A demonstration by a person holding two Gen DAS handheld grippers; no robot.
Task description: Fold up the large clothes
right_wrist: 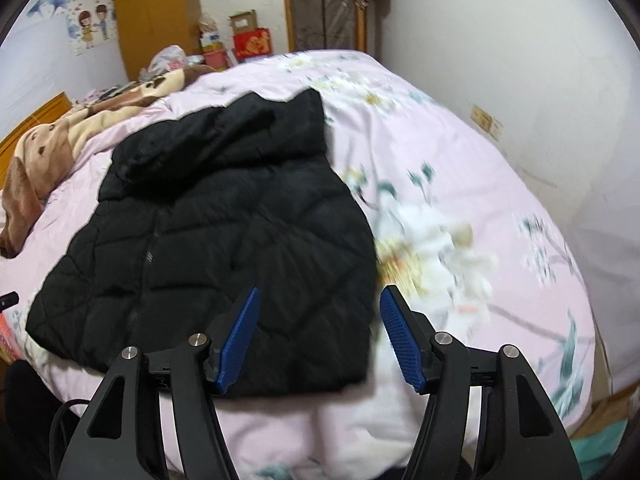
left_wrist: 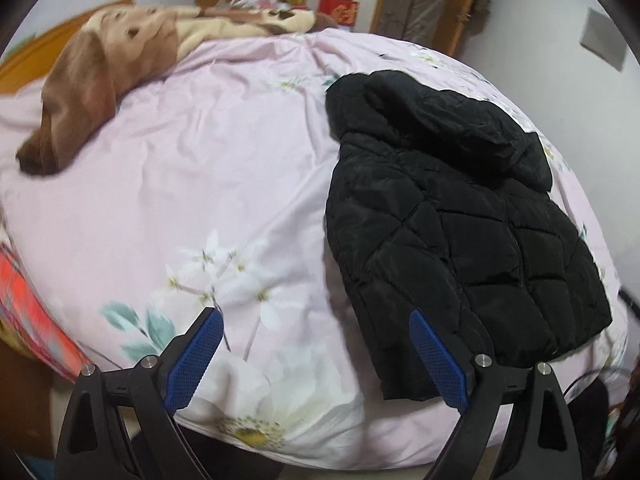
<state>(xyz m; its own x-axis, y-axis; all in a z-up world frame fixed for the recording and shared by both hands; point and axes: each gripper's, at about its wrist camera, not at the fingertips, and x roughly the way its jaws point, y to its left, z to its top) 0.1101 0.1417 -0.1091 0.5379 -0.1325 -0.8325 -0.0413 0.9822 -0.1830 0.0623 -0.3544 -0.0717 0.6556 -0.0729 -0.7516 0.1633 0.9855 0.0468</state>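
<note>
Left wrist view, black diamond-quilted puffy jacket on wrinkled pink floral duvet, left gripper and right gripper both spread, empty.

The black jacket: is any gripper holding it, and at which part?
Nothing is held. The left gripper and right gripper are open above the black jacket.

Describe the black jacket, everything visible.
The black jacket is a quilted puffer with diamond stitching, matte and slightly shiny fabric, a hood at its far end and a closed front zipper. It lies flat, face up, on the pink floral bedspread, hem toward the cameras, sleeves apparently folded in. Both the left gripper and right gripper are open, neither holding it.
</note>
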